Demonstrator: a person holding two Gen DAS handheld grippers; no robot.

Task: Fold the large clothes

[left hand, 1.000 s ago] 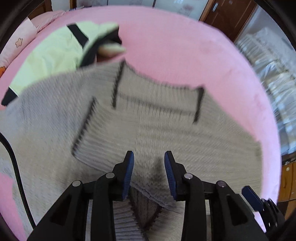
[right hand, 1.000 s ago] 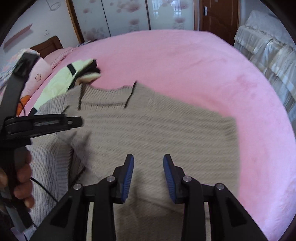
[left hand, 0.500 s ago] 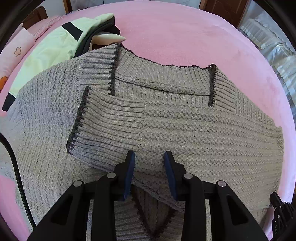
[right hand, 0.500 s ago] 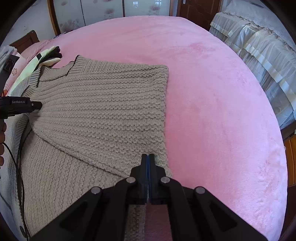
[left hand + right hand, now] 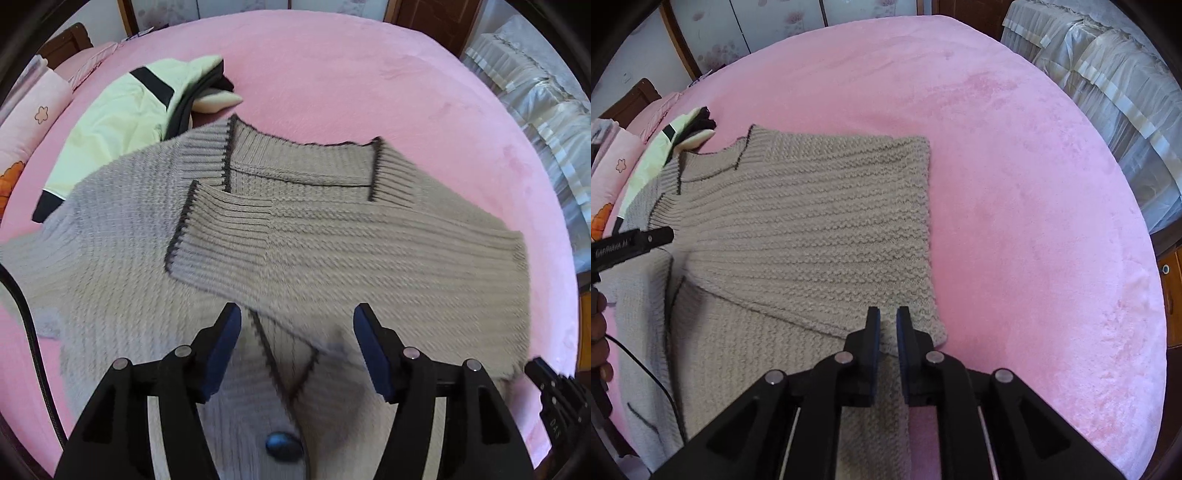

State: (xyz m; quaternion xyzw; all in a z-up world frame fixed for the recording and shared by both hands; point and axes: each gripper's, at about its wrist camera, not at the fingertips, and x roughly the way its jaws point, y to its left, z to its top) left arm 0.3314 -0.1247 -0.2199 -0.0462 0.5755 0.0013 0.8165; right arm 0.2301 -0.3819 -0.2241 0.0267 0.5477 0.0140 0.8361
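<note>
A grey knitted cardigan (image 5: 332, 236) with dark trim lies flat on the pink bed (image 5: 332, 74). One sleeve is folded across its chest, the cuff (image 5: 207, 229) pointing left. My left gripper (image 5: 297, 325) is open and empty above the V-neck and a dark button (image 5: 282, 445). In the right wrist view the cardigan (image 5: 812, 229) fills the left half. My right gripper (image 5: 886, 325) has its jaws slightly apart over the folded sleeve's lower right corner, holding nothing. The left gripper (image 5: 635, 243) shows at the left edge.
A light green and black garment (image 5: 122, 122) lies beyond the cardigan at the back left, next to pink pillows (image 5: 33, 114). White ruffled bedding (image 5: 1108, 92) hangs to the right. A black cable (image 5: 33, 332) runs along the left.
My left gripper has opened wider and drawn back toward the V-neck. My right gripper has parted slightly from fully shut and let go of the sleeve edge.
</note>
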